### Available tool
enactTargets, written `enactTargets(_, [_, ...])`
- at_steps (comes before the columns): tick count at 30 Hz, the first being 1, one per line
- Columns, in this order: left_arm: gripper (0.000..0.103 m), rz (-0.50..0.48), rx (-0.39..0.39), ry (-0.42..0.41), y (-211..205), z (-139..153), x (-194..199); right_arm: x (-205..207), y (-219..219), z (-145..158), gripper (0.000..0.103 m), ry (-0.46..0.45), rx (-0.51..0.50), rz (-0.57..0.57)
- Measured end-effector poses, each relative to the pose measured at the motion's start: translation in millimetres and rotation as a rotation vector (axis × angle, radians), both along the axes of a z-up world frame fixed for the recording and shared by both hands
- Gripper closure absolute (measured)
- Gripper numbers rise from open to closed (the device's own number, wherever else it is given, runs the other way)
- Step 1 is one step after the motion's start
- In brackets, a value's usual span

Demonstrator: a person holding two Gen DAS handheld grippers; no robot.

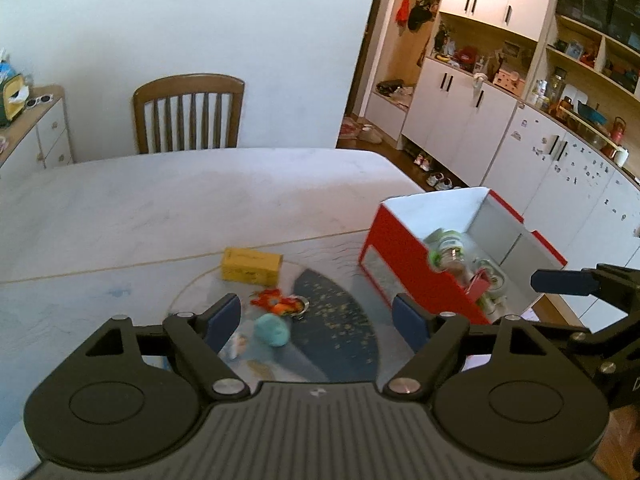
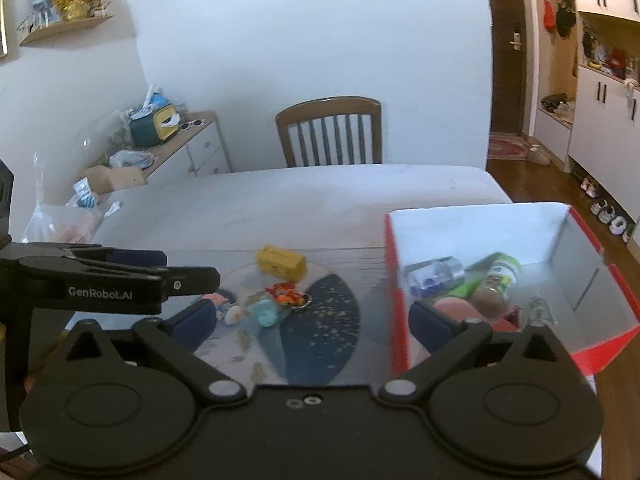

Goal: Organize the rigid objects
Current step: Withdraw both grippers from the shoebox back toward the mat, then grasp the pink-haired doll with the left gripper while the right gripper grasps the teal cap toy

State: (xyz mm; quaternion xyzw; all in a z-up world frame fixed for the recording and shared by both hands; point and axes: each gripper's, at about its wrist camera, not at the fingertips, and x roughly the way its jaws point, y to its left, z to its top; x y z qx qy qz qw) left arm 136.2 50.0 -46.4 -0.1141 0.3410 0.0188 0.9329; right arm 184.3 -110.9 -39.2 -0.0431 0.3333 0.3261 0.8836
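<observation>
My left gripper (image 1: 316, 320) is open and empty above a glass-covered mat (image 1: 340, 320). Under and ahead of it lie a teal round object (image 1: 273, 330), an orange toy (image 1: 276, 302) and a yellow box (image 1: 251, 266). To the right stands a red carton (image 1: 400, 256) with jars (image 1: 450, 246) inside. My right gripper (image 2: 312, 322) is open with nothing in it, its right finger in front of the carton (image 2: 396, 280). The carton holds a green-lidded jar (image 2: 500, 280) and a blue can (image 2: 434, 274). The yellow box (image 2: 281, 263) and the teal object (image 2: 264, 314) lie ahead.
The pale table (image 1: 200, 200) stretches back to a wooden chair (image 1: 188, 116) at its far edge. White cupboards (image 1: 460, 112) and shelves line the right wall beyond the table's edge. A low sideboard (image 2: 192, 148) with clutter stands at the left, and plastic bags (image 2: 60, 220) lie near it.
</observation>
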Motion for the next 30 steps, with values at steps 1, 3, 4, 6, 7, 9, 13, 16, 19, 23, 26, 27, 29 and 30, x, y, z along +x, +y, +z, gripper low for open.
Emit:
enactTargets(1, [0.018,0.005,-0.001,0.003,5.0,-2.8,-1.8,-0.5,4.6,-1.4,0.000,0.001,-0.005,0.004])
enactTargets(3, [0.018,0.013,0.003,0.007,12.7,-7.5,-4.5,-0.1,13.5,-4.1,0.000,0.006,-0.015,0.017])
enactTargets(4, [0.016,0.018,0.007,0.008,16.8,-10.4,-6.1,0.4,18.0,-5.7,0.000,0.009,-0.021,0.024])
enactTargets(6, [0.012,0.029,0.011,0.009,25.1,-15.8,-8.3,0.0,26.6,-8.8,0.000,0.016,-0.031,0.046])
enactTargets(7, [0.008,0.035,0.010,0.007,29.2,-19.0,-9.2,-0.2,31.4,-10.5,0.000,0.018,-0.037,0.062])
enactTargets(9, [0.003,0.041,0.005,0.007,36.1,-25.6,-9.7,-0.8,39.9,-13.8,0.000,0.020,-0.052,0.079])
enactTargets(13, [0.001,0.067,0.031,0.005,47.4,-40.7,-9.3,3.3,52.6,-20.6,0.000,0.035,-0.068,0.083])
enactTargets(16, [0.001,0.087,0.052,0.016,55.9,-54.2,-8.0,11.6,59.1,-27.0,0.000,0.050,-0.080,0.072])
enactTargets(19, [0.001,0.101,0.052,0.033,64.8,-68.1,-5.4,20.1,65.9,-34.1,0.000,0.063,-0.095,0.069])
enactTargets(23, [0.001,0.095,0.048,0.044,72.1,-84.4,-2.7,29.7,77.0,-44.1,0.000,0.082,-0.116,0.101])
enactTargets(26, [0.001,0.076,0.051,0.049,73.0,-94.6,0.9,39.7,88.2,-52.0,0.000,0.118,-0.129,0.117])
enactTargets(27, [0.001,0.068,0.046,0.056,72.5,-97.9,3.0,42.9,91.4,-54.4,0.000,0.127,-0.132,0.118])
enactTargets(29, [0.001,0.053,0.035,0.063,71.5,-103.6,7.3,48.5,99.4,-60.8,0.000,0.141,-0.146,0.121])
enactTargets(30, [0.001,0.048,0.033,0.062,70.5,-105.5,9.4,51.0,102.8,-63.6,0.001,0.146,-0.153,0.122])
